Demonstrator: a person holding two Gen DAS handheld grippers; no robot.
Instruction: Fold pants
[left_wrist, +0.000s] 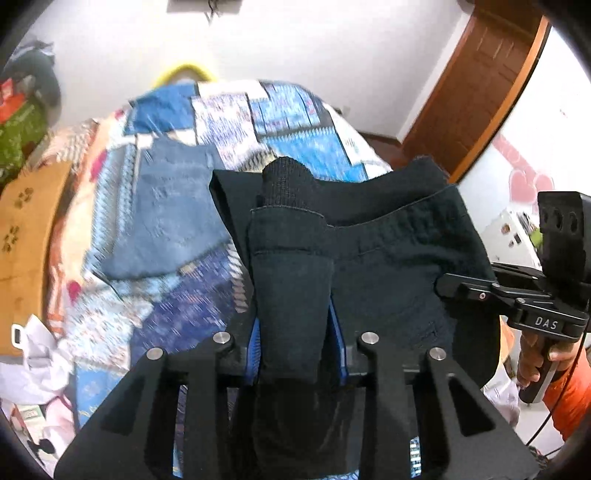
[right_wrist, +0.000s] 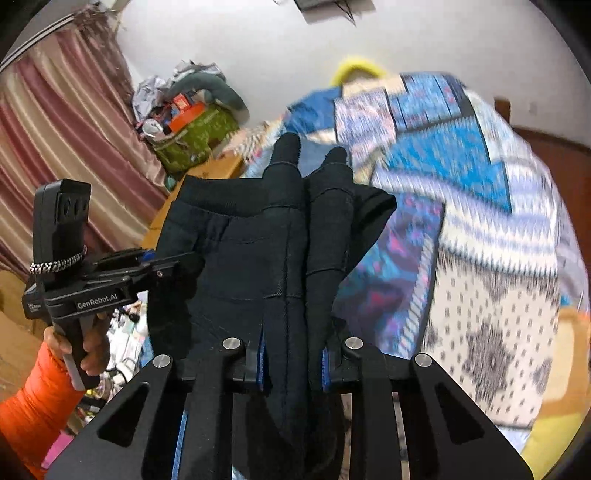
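The dark pants (left_wrist: 399, 236) hang lifted above the patterned bedspread (left_wrist: 295, 122), stretched between both tools. The left gripper (left_wrist: 295, 280) pinches a bunched fold at one end, and the right gripper (right_wrist: 295, 258) pinches the other end. Folded jeans (left_wrist: 173, 206) lie flat on the bedspread beyond the pants.
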